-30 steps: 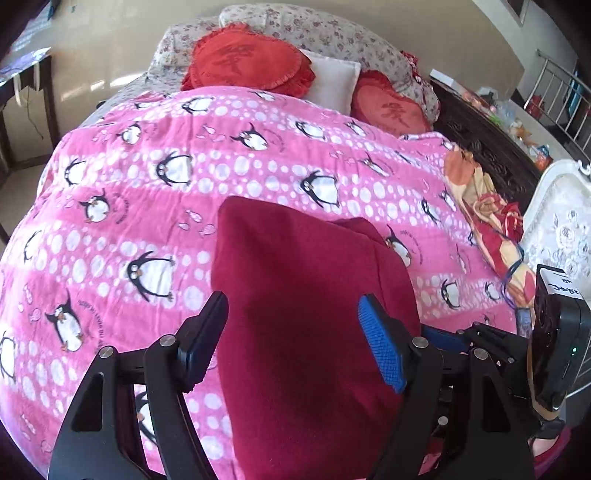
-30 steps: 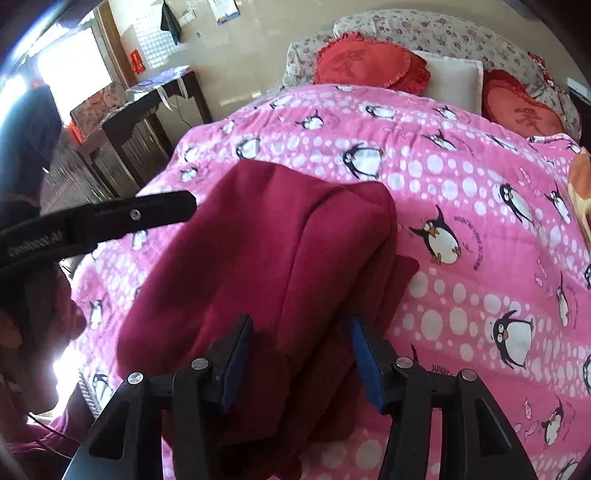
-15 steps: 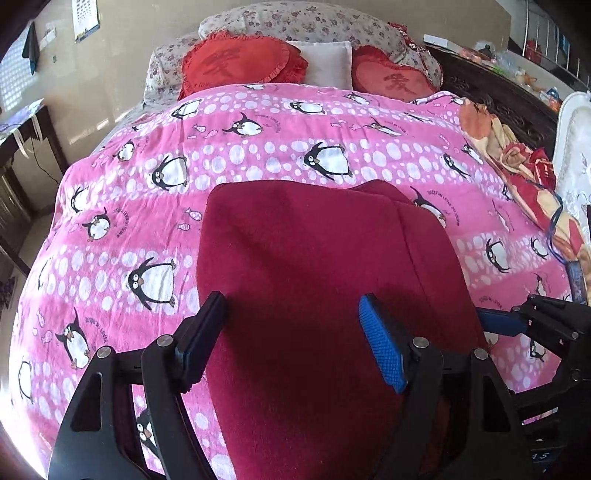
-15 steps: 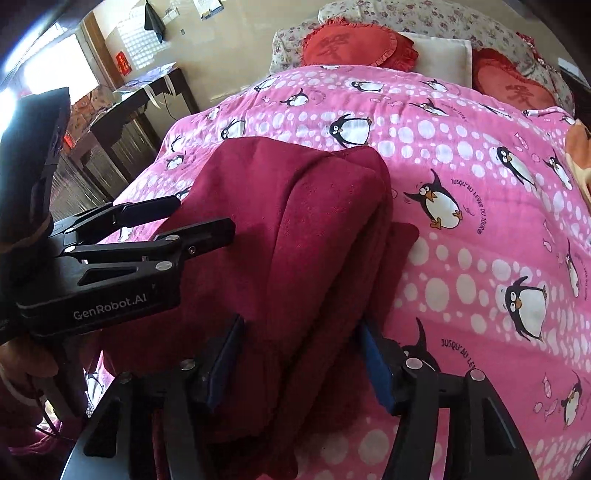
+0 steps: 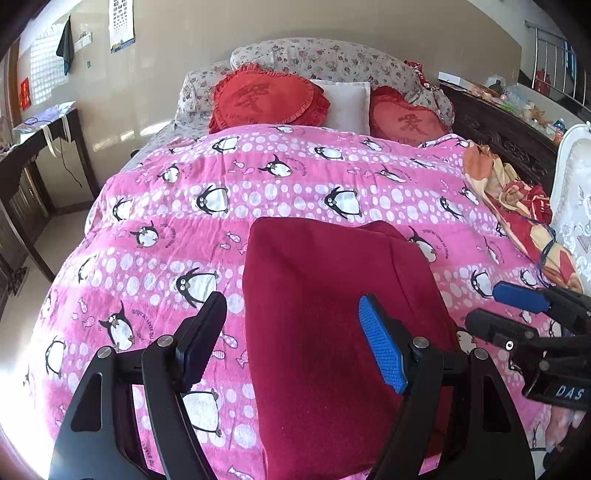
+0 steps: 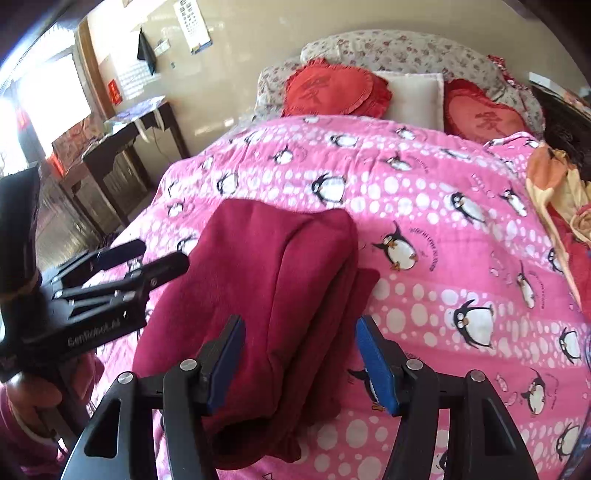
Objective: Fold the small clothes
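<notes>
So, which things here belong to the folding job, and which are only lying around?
Job: dark red garment, left gripper and right gripper, both open.

Lying around: penguin quilt, heart cushions, white pillow, orange cloth, dark side table.

Near end of dark red garment (image 5: pixel 332 332) runs off bottom edge in left wrist view; how far it reaches, cannot tell. Its underside and inner layers hidden by top fold. Right gripper (image 5: pixel 491 306) cut by right edge there, body mostly out of frame. In right wrist view, left gripper (image 6: pixel 147 258) blurred, lettering on its body unreadable; hand (image 6: pixel 29 398) holding it cut by left edge. Wall chart (image 5: pixel 122 22) print too small to read. Clutter on dark cabinet (image 5: pixel 509 99) beyond bed too small to identify.
</notes>
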A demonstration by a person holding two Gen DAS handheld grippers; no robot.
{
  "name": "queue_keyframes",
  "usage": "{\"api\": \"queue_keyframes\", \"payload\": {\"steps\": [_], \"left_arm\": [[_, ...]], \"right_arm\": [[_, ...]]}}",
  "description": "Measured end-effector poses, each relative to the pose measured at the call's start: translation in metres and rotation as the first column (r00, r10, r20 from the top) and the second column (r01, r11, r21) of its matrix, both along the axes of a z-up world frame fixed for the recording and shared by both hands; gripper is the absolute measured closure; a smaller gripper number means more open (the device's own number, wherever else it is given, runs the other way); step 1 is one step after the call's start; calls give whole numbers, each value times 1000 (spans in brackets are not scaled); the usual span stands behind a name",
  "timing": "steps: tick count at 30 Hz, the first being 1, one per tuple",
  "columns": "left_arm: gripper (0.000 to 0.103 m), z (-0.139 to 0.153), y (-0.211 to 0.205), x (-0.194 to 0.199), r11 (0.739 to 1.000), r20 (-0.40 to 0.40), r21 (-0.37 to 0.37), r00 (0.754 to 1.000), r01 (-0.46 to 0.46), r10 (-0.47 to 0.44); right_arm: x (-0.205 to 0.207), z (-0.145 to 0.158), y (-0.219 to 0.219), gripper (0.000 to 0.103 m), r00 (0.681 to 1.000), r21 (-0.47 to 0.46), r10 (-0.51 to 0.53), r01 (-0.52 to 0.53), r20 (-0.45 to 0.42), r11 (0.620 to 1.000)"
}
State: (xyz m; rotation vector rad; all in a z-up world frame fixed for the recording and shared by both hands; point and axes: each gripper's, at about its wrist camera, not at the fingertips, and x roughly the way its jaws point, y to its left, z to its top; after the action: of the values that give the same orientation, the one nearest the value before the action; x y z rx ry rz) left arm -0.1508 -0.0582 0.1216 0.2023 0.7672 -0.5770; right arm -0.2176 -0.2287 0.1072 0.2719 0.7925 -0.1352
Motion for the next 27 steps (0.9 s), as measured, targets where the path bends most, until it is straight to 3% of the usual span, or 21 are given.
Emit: {"api": "queue_keyframes", "payload": {"steps": [2,9,27], "left_arm": [[29,5,4,-5,1000,4,-12,1000,-2,2],[29,13,13,-15,999,26,-33,999,-23,24],[29,22,26,-33,998,50,-25,997,-53,54]], "right_arm": [[-4,5,-5,36,999,0,-34,34,14,999],[-13,13,-4,35,997,16,-80,80,11,997],[-24,25,26,34,998,2,-51,51,26,999]]}}
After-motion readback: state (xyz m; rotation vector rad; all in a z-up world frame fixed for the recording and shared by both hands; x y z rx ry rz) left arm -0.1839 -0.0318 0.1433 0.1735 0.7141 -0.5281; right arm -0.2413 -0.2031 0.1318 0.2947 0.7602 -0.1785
